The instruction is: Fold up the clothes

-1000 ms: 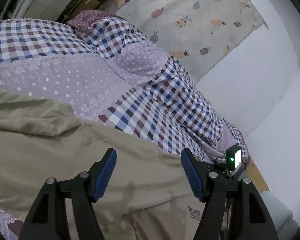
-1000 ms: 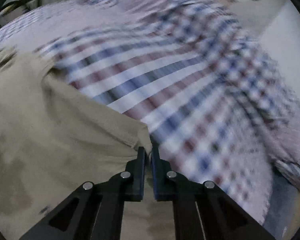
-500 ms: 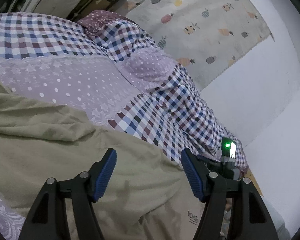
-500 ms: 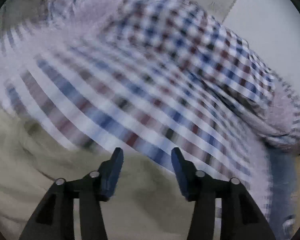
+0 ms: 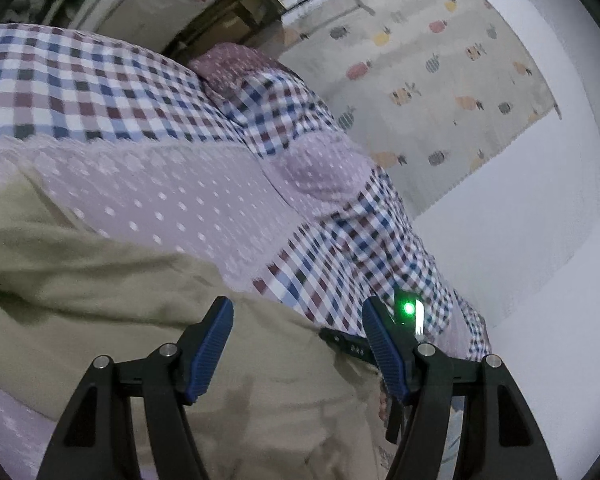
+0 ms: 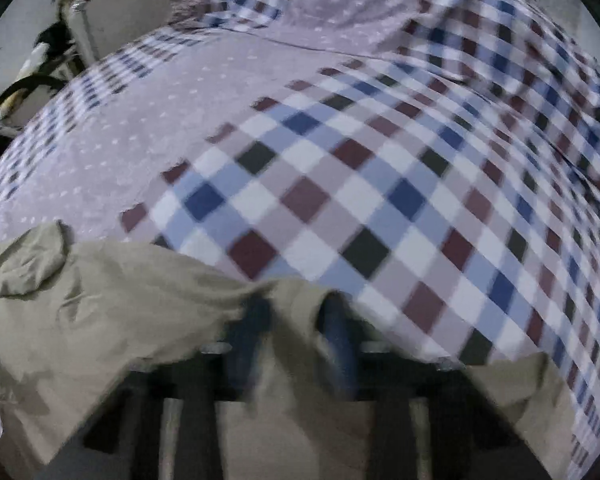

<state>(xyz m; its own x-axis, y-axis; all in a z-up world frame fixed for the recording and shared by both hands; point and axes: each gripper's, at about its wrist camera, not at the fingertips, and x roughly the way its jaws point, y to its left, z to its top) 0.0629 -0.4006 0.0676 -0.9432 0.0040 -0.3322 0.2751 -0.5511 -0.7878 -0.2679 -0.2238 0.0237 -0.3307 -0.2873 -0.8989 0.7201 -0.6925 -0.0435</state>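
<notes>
Khaki cloth: a plain tan garment (image 5: pixel 100 312) lay rumpled on the near part of the bed, its far edge over the checked bedspread (image 5: pixel 100 92).
Bedspread: blue, maroon and white checks with a lilac dotted panel (image 5: pixel 188 188) across it.
Left claw (image 5: pixel 296 350): spread wide over the garment, nothing between its blue pads, hanging just above the cloth.
Right claw (image 6: pixel 296 332): blurred in its own view; its jaws had just been closing, with a ridge of the tan fabric bunched between them. I read it as pinching the garment's far edge.
Step in hand: judged to be taking hold of the edge before carrying a fold over.
Doing it well: the right claw should have only one layer and a firm bite near a corner; the left claw should take the matching corner so the edge lifts straight rather than twisting.
Wrinkles: the left part of the garment was bunched, so pulling it taut first would give a cleaner crease.
Around: a pale fruit-print sheet (image 5: pixel 428 80) hung on the white wall beyond the bed; dim clutter stood at the far left.
In the way: nothing lay on the garment; the soft bedspread could be caught with it.
</notes>
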